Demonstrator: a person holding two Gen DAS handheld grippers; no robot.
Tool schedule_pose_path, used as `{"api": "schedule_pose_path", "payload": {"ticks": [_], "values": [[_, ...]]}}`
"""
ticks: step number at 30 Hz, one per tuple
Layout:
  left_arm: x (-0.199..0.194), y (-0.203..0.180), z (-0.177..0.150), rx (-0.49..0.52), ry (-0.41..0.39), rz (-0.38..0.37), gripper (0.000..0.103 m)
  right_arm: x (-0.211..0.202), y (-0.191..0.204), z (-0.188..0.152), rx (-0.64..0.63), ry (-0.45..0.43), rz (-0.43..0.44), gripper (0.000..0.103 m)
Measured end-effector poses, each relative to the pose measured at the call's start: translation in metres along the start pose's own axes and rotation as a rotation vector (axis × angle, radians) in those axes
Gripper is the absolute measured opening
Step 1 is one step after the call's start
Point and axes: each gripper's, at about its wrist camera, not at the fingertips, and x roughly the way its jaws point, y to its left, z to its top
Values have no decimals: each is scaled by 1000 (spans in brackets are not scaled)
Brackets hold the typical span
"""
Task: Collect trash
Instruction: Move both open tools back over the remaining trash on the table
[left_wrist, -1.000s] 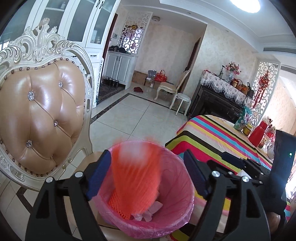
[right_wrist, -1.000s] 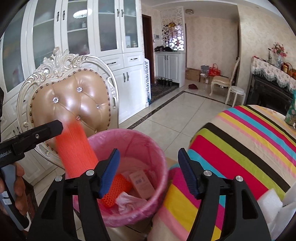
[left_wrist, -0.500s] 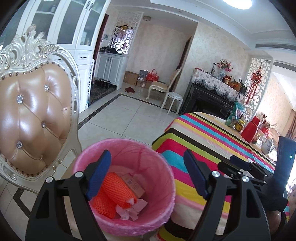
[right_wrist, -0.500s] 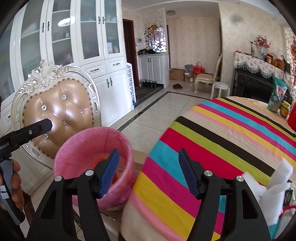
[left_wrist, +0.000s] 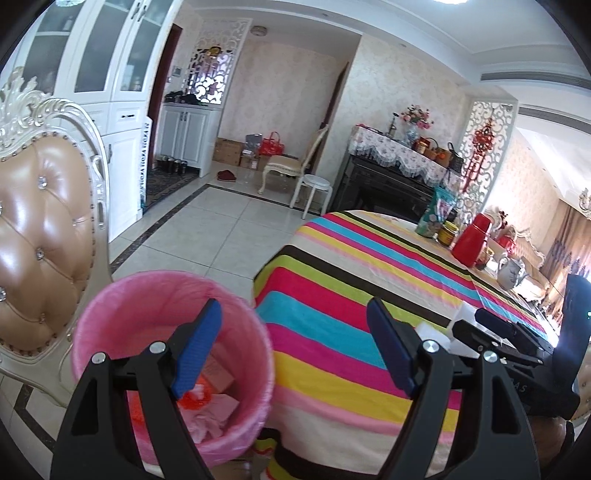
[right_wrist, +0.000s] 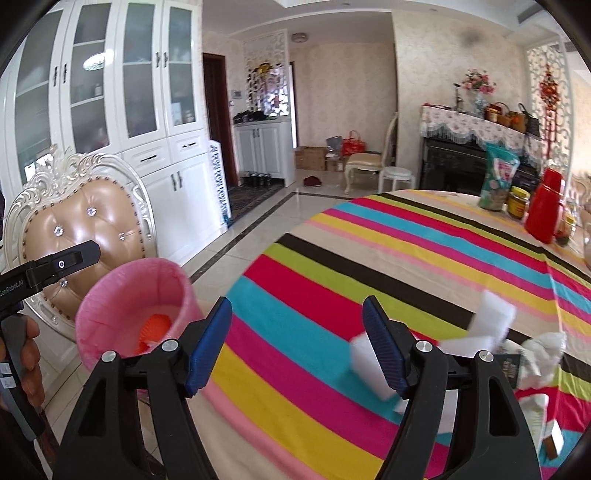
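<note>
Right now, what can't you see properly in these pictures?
- Bin bottom, left view: the left tongs cover part of the trash.
- White scraps on the table, right view: blurred, partly behind the right tongs.
- Jar label, right view: too small to read.
- Chair, left view: cut off by the edge.
</note>
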Motion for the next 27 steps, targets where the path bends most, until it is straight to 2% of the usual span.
{"api": "schedule_pose_path", "payload": {"ticks": [11, 27], "values": [[17, -44, -8, 36, 21, -58, 78, -31, -62, -18, 71, -11, -106, 71], [50, -107, -18, 98, 61, -137, 78, -60, -153, -58, 180, 16, -238, 71]]}}
